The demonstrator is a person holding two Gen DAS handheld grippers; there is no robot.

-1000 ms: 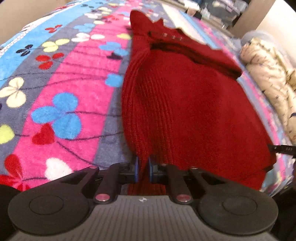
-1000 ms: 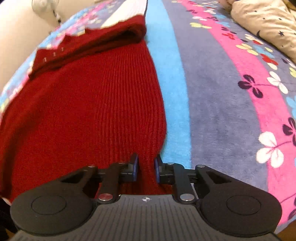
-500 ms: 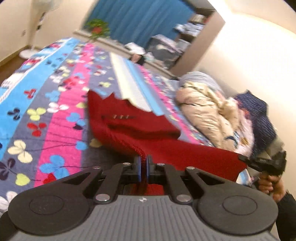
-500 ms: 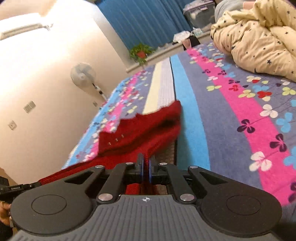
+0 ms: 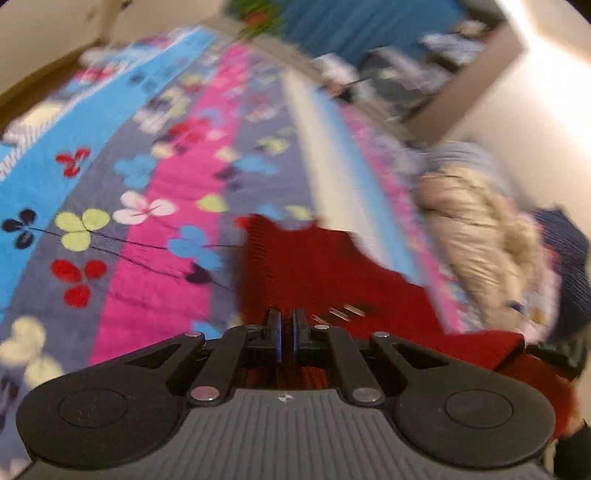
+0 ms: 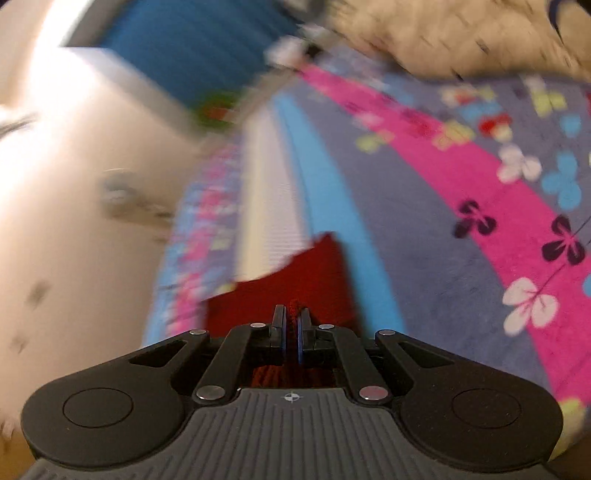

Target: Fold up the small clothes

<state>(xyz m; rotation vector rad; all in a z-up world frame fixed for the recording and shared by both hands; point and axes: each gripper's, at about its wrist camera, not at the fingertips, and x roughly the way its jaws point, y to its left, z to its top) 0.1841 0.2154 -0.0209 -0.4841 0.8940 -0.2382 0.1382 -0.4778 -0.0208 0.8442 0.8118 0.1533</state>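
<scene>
A red knit sweater [image 5: 325, 273] lies on the striped flowered blanket [image 5: 155, 266]; its far end rests on the bed and its near hem is lifted. My left gripper [image 5: 285, 332] is shut on the near hem. In the right wrist view the sweater [image 6: 295, 284] runs ahead of the fingers, and my right gripper [image 6: 291, 328] is shut on the hem's other corner. Red cloth shows between both pairs of fingers. The right gripper also shows at the far right of the left wrist view [image 5: 546, 350], holding the red hem. Both views are blurred by motion.
A beige quilted coat [image 5: 480, 236] and a dark blue garment [image 5: 565, 266] lie on the bed to the right of the sweater. The coat also shows in the right wrist view [image 6: 461, 33]. A fan [image 6: 118, 188] stands by the left wall. Blue curtains [image 5: 354, 26] hang behind the bed.
Both grippers closed on the sweater's near hem, lifted it off the blanket and carried it forward over the sweater; the far end now lies closer to the fingers.
</scene>
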